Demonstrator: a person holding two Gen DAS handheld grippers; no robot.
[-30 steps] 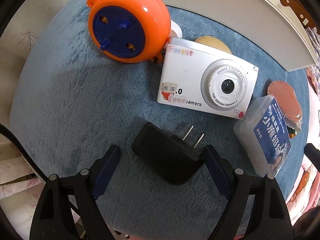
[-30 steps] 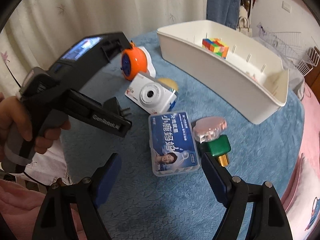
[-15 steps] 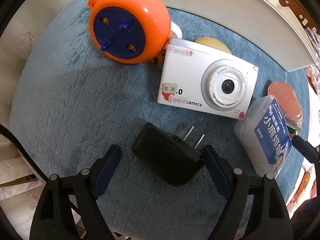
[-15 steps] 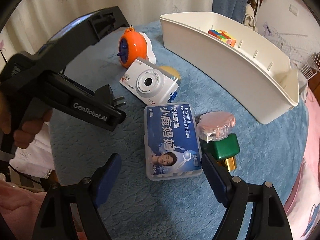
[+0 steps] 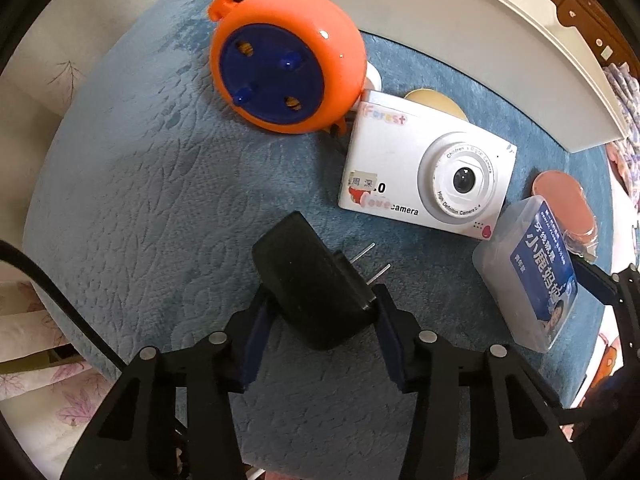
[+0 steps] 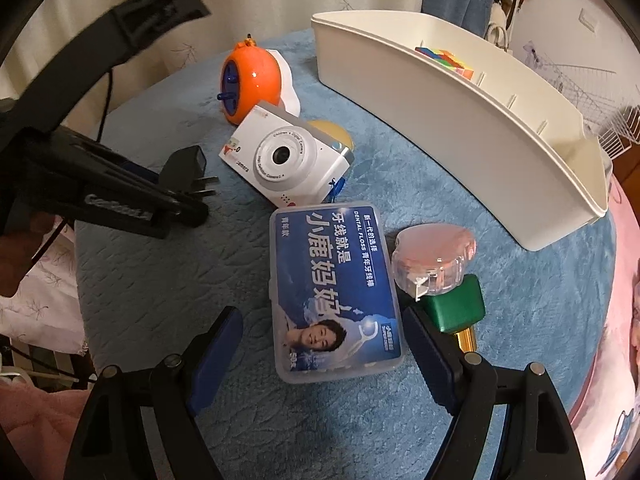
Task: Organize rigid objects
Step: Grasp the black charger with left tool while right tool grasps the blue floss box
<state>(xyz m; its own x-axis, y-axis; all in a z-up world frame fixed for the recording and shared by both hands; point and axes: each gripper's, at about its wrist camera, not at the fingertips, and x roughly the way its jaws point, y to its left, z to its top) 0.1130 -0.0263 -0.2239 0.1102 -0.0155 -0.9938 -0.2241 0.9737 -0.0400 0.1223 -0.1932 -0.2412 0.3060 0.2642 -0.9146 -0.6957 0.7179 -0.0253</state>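
Note:
A black plug adapter (image 5: 308, 280) lies on the blue cloth of the round table (image 5: 140, 200), prongs toward the white toy camera (image 5: 424, 168). My left gripper (image 5: 320, 300) points straight down and its jaws are closing on the adapter, with both blue pads pressed against its sides. In the right wrist view the same adapter (image 6: 186, 168) shows at the tip of that gripper. My right gripper (image 6: 322, 320) is open over a blue-labelled dental floss box (image 6: 332, 288). The near end of the box lies between its fingers, which do not press it.
A long white bin (image 6: 460, 120) stands at the back right and holds a colourful cube (image 6: 444, 58). An orange round toy (image 6: 248, 76) and a yellow disc (image 6: 334, 134) lie by the camera. A pink tape dispenser (image 6: 436, 264) and a green block (image 6: 456, 308) sit right of the floss box.
My left gripper's jaws have gone from wide open to shut on the black adapter. My right gripper has sunk closer to the floss box, which now lies between its fingers.

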